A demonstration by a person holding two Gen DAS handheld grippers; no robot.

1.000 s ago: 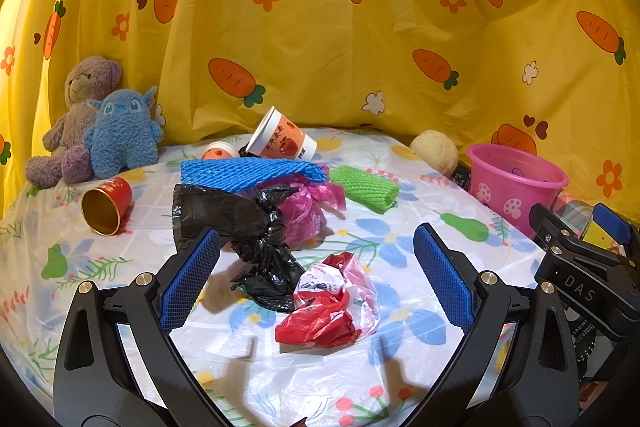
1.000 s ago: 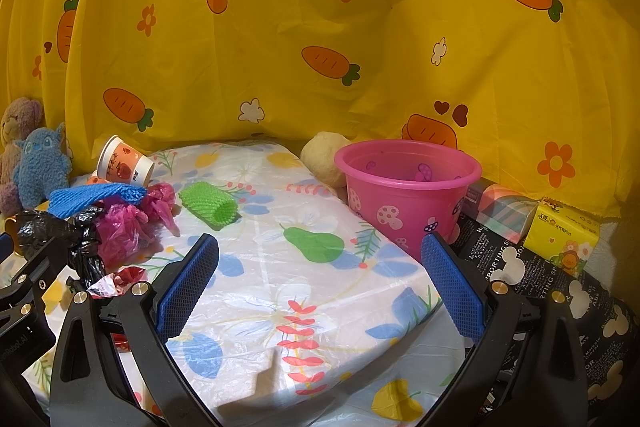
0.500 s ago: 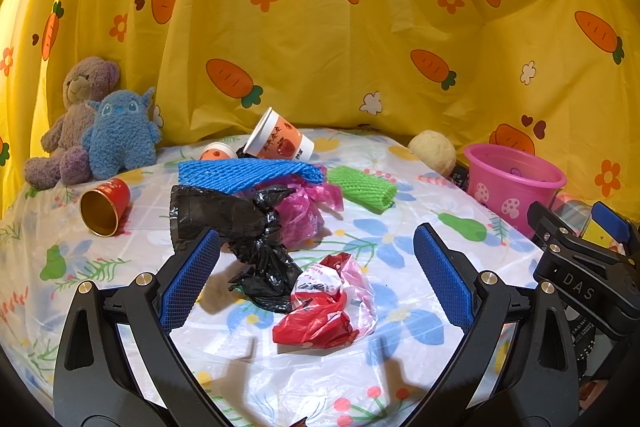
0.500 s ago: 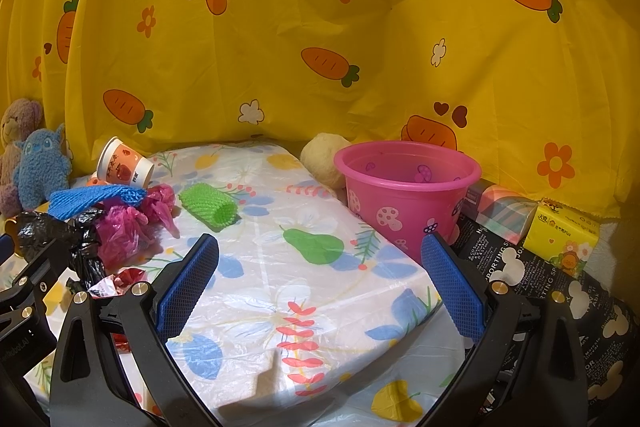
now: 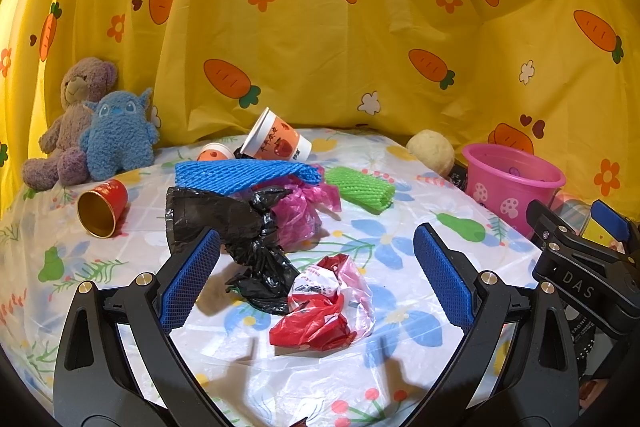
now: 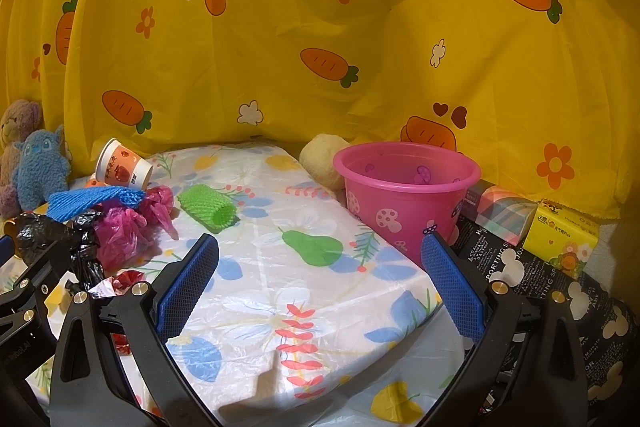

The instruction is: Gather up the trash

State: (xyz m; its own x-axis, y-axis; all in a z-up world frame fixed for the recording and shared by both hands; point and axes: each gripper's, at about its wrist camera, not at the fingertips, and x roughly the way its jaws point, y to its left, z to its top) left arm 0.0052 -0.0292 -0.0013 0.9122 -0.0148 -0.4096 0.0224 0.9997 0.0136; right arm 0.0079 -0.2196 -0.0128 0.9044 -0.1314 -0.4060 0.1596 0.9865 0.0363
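Left wrist view shows the red wrapper [image 5: 326,311] lying between the wide-spread, empty left claw [image 5: 316,283], while the right claw [image 6: 320,287], equally wide, grips nothing.

A yellow curtain [image 5: 304,27] printed with carrots and flowers hangs behind the table, whose plastic cloth [image 6: 288,291] shows pears and flowers. At the far left corner a purple-grey teddy bear [image 5: 68,123] sits against the curtain with a blue plush monster [image 5: 118,135] leaning just beside it. To the right, a yellow tissue pack [image 6: 564,237] rests next to a striped box [image 6: 502,209], both on a black sheet printed with white mouse heads [image 6: 532,279].
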